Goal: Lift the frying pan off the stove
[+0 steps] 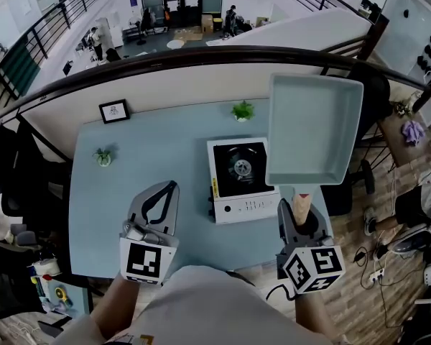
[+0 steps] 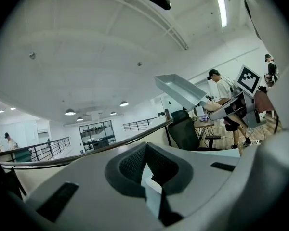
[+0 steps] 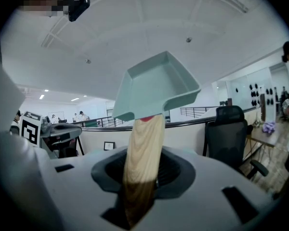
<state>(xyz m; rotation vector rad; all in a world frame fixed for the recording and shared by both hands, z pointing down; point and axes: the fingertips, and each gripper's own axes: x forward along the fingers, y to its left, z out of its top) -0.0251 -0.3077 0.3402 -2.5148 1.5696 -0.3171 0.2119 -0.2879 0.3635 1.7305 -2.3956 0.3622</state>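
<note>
- Right gripper (image 3: 140,179), at the lower right of the head view: jaws are closed partway onto the wooden handle (image 3: 144,138) of the frying pan, which is pinched between the pads and runs forward out of them.
- Its marker cube (image 1: 314,268) is seen at the bottom right of the head view, nearest the person.
- Frying pan (image 1: 312,131), pale teal and rectangular: held in the air by that handle, clear of the stove. In the head view it fills the upper right of centre, covering the stove's right edge and the table's far right corner. In the right gripper view it is seen against the ceiling, tilted upward.
- Left gripper (image 1: 172,188), at the lower left of centre in the head view: jaws are drawn together at the tips with nothing between them. It is held over the table, left of the stove and apart from it.
- Stove (image 1: 246,207): a white single-burner unit with a black top, at the middle of the head view; its burner is bare.
- Table (image 1: 151,157): pale blue. A small potted plant (image 1: 103,157) is noted at its left, a second plant (image 1: 242,111) at the far edge behind the stove, and a framed picture (image 1: 114,111) at the far left corner.
- Office chair (image 3: 229,129): black, at the right of the right gripper view, beyond the table.
</note>
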